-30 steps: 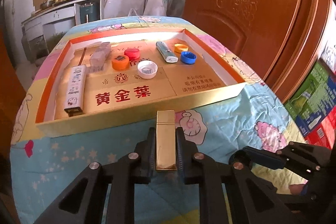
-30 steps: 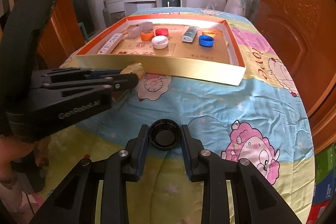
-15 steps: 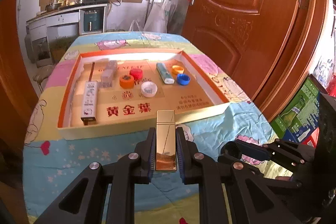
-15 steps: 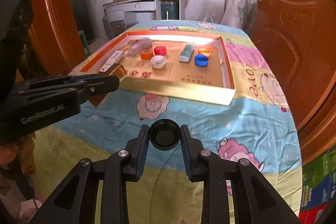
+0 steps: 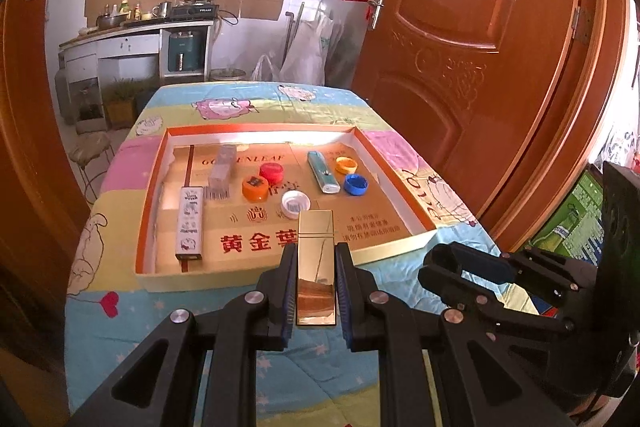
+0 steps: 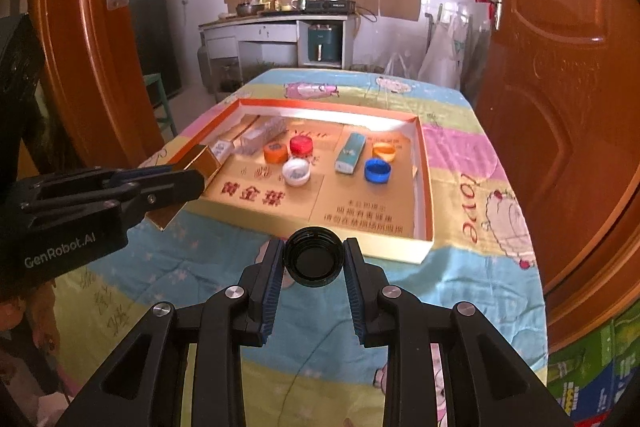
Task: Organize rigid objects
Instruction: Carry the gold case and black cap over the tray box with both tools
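Note:
My left gripper [image 5: 316,259] is shut on a shiny gold lighter [image 5: 316,267], held in the air just short of the near wall of the shallow cardboard tray [image 5: 384,251]. My right gripper [image 6: 314,263] is shut on a black bottle cap [image 6: 314,259], also in the air before the tray [image 6: 400,251]. In the right wrist view the left gripper [image 6: 184,183] and the gold lighter [image 6: 192,167] show at the left. The tray holds orange [image 5: 255,188], red [image 5: 271,173], white [image 5: 296,203], blue [image 5: 356,184] and yellow [image 5: 346,165] caps, a teal lighter [image 5: 323,177], a white lighter [image 5: 189,223] and a clear box [image 5: 222,173].
A cartoon-print cloth [image 5: 168,307] covers the table. A brown wooden door [image 5: 460,67] stands close at the right, and another door [image 6: 80,47] at the left. A kitchen counter [image 6: 280,27] lies beyond the table's far end. Colourful cartons [image 6: 592,379] sit on the floor at the right.
Both grippers have risen with their objects still held, so the tray and table look smaller and farther below. The grips have not changed.

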A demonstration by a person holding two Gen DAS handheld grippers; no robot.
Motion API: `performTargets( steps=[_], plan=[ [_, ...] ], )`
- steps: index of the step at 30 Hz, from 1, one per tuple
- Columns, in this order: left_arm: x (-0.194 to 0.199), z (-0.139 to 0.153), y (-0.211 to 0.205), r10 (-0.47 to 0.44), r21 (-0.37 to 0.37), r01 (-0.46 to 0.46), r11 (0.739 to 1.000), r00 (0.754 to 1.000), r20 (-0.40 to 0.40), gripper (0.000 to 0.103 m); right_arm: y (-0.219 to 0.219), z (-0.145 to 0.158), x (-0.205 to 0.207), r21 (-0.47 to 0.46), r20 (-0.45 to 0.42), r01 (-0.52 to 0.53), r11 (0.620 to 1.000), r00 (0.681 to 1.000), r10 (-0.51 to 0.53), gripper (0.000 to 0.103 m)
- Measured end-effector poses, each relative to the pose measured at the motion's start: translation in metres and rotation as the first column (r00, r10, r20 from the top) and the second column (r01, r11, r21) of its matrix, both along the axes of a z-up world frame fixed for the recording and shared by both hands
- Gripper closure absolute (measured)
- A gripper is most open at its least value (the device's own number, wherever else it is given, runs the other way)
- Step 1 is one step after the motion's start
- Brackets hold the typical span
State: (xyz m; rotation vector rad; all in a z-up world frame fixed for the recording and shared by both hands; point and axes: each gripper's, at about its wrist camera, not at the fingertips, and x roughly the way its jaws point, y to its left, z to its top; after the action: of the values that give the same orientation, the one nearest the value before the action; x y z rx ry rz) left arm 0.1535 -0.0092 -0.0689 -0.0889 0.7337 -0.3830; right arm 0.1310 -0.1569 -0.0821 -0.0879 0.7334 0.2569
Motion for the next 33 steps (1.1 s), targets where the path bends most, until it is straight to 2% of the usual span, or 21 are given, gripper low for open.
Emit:
performTargets(
  steps=[25, 33],
  plan=[
    [0.036, 0.0, 0.007, 0.049, -0.002, -0.049, 0.999, 0.999, -0.014, 0.085, 0.003, 0.004, 0.03, -0.001, 0.003, -0.014, 1.0, 1.0, 0.014, 0.073],
    [0.057, -0.004, 0.013, 0.069, -0.002, -0.069, 0.998, 0.997, -0.033, 0.085, 0.003, 0.006, 0.053, -0.002, 0.0, -0.021, 1.0, 1.0, 0.021, 0.073]
  ],
)
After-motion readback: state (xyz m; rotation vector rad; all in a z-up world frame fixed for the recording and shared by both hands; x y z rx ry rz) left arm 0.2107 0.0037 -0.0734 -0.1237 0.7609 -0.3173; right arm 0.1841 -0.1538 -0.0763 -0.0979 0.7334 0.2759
